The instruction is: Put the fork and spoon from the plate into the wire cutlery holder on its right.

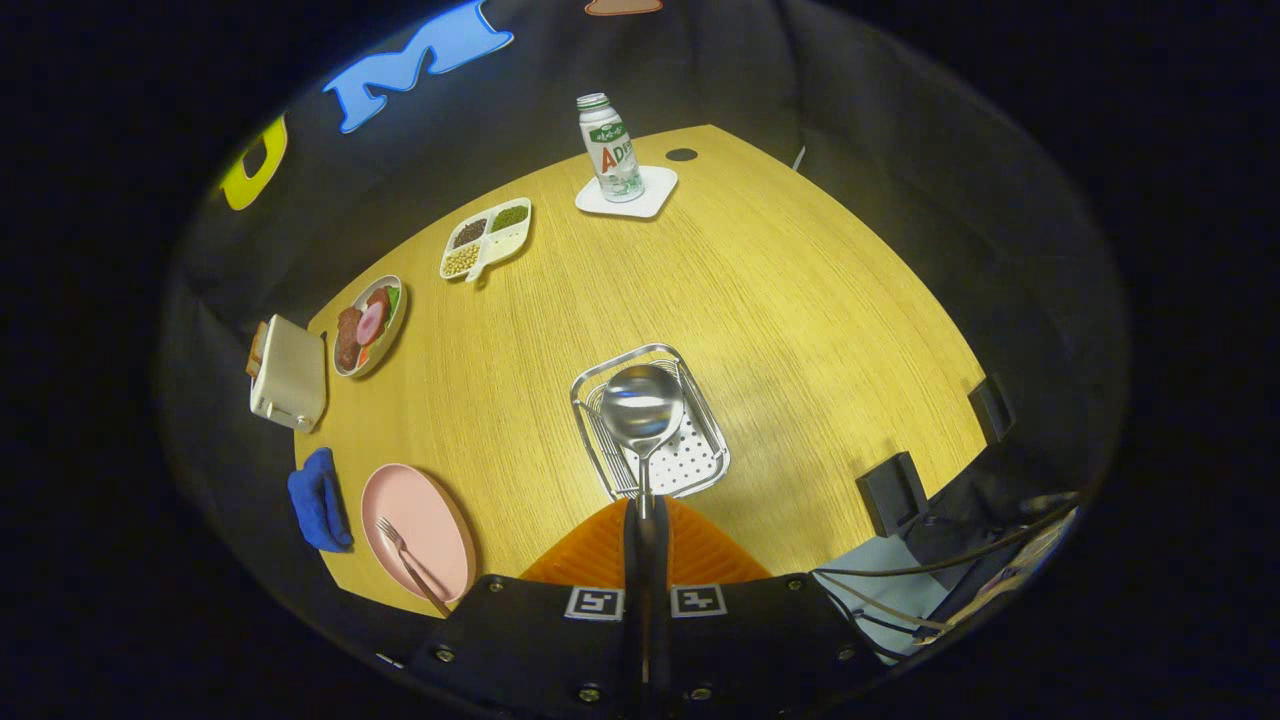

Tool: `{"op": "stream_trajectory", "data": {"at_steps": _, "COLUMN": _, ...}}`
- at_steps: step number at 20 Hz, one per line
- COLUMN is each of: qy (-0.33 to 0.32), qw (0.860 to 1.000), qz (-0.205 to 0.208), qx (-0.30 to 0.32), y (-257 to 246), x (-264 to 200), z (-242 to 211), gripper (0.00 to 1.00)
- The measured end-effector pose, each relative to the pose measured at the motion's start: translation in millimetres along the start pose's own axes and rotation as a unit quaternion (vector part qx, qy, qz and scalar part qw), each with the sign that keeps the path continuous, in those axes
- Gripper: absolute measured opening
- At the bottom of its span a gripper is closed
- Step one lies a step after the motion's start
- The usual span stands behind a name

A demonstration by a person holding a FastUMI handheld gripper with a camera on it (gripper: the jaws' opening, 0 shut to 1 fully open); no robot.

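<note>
My gripper is shut on the handle of a metal spoon, whose bowl sticks out ahead of the fingers. The spoon hangs above the wire cutlery holder, a chrome basket with a white perforated base, standing on the wooden table. To the left of the fingers lies a pink plate near the table's edge. A metal fork rests on it, tines pointing away from me.
A blue cloth and a white toaster sit beyond the plate. Farther off are a food plate, a divided tray of beans and a bottle on a white coaster. Black clamps grip the right edge.
</note>
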State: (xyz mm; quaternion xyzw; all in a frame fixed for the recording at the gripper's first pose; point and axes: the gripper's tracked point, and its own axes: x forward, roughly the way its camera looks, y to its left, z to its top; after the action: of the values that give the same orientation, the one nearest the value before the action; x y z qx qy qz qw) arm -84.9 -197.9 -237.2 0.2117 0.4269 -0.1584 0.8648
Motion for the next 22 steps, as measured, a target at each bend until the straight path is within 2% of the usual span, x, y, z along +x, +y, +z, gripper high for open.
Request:
{"op": "stream_trajectory", "data": {"at_steps": 5, "qy": 0.024, "qw": 1.000, "qz": 0.001, "qx": 0.002, "y": -1.2, "x": 0.9, "z": -5.4, "gripper": 0.03}}
{"op": "stream_trajectory", "data": {"at_steps": 6, "qy": 0.025, "qw": 1.000, "qz": 0.004, "qx": 0.002, "y": -0.1, "x": 1.2, "z": -4.9, "gripper": 0.06}}
{"op": "stream_trajectory", "data": {"at_steps": 12, "qy": 0.003, "qw": 1.000, "qz": 0.007, "qx": 0.016, "y": 0.3, "x": -3.6, "z": 10.1, "gripper": 0.10}}
{"op": "stream_trajectory", "data": {"at_steps": 22, "qy": -0.029, "qw": 0.999, "qz": 0.011, "qx": 0.010, "y": 3.0, "x": -23.4, "z": 26.8, "gripper": 0.10}}
